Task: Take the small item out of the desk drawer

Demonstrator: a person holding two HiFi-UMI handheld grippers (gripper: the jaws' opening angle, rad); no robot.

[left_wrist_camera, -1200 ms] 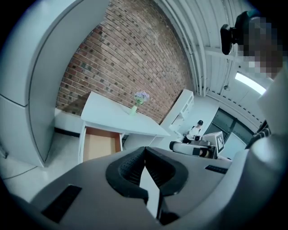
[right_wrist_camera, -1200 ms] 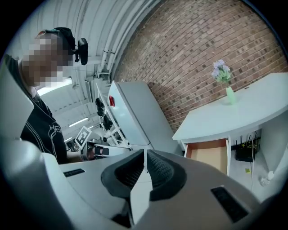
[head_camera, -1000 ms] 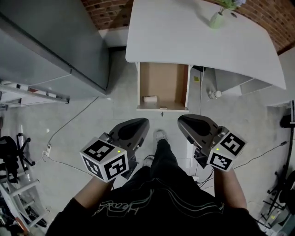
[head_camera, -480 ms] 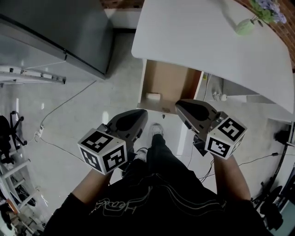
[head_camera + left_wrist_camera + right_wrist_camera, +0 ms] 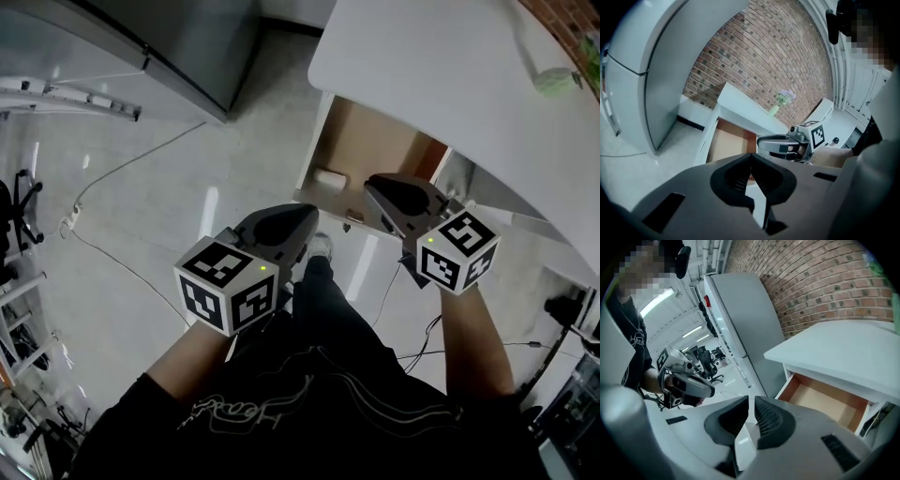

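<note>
Judging by how things lie, I'm at the approach: the desk drawer (image 5: 380, 155) stands pulled out under the white desk (image 5: 441, 75), and the small white item (image 5: 330, 177) lies on its brown floor in the near left corner, untouched. Both tools are empty, with jaws closed together. The left gripper (image 5: 307, 216) hovers just short of the drawer front, and the right gripper (image 5: 373, 184) is over its near right edge. Next, I reckon, one of them must spread its jaws, dip into that left corner and close around the item; the drawer's side wall looks to leave little room there. A pale green vase (image 5: 555, 82) sits far right on the desktop. Around it are a glossy grey floor (image 5: 169, 206) with a trailing cable (image 5: 122, 258), a tall grey cabinet (image 5: 187, 37) at left and a brick wall (image 5: 778, 51) behind.
</note>
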